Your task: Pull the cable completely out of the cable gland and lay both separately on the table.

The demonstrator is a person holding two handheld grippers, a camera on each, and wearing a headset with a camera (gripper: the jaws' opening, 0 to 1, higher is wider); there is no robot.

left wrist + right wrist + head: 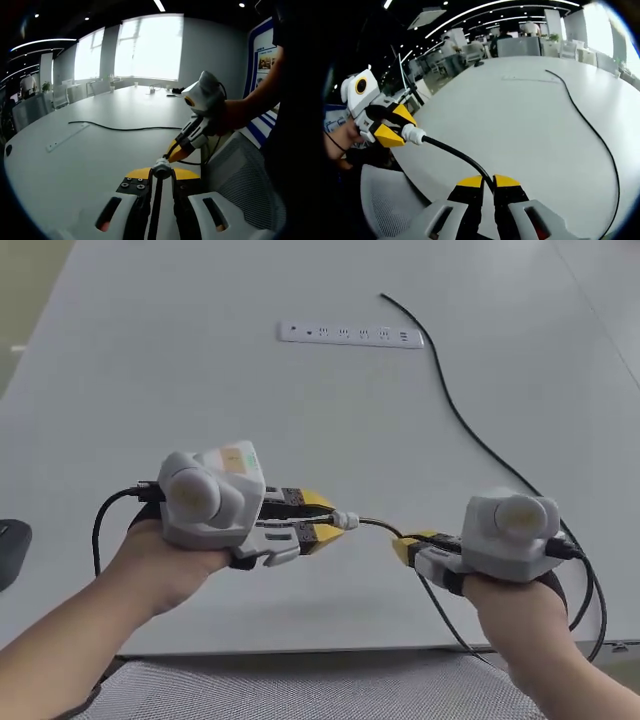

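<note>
My left gripper (322,521) is shut on a white cable gland (345,521), held above the near edge of the table. In the left gripper view the gland (162,169) sits between the yellow jaw tips. A short black cable (378,526) comes out of the gland and runs right into my right gripper (406,544), which is shut on it. The right gripper view has the cable (457,154) curving from its yellow jaws up to the gland (413,134) in the left gripper (387,125). The right gripper (181,145) faces the left one closely.
A white power strip (350,335) lies at the far middle of the grey table (200,390). Its long black cord (470,430) trails across the right side toward the near edge. A mesh chair seat (300,690) is just below the table's near edge.
</note>
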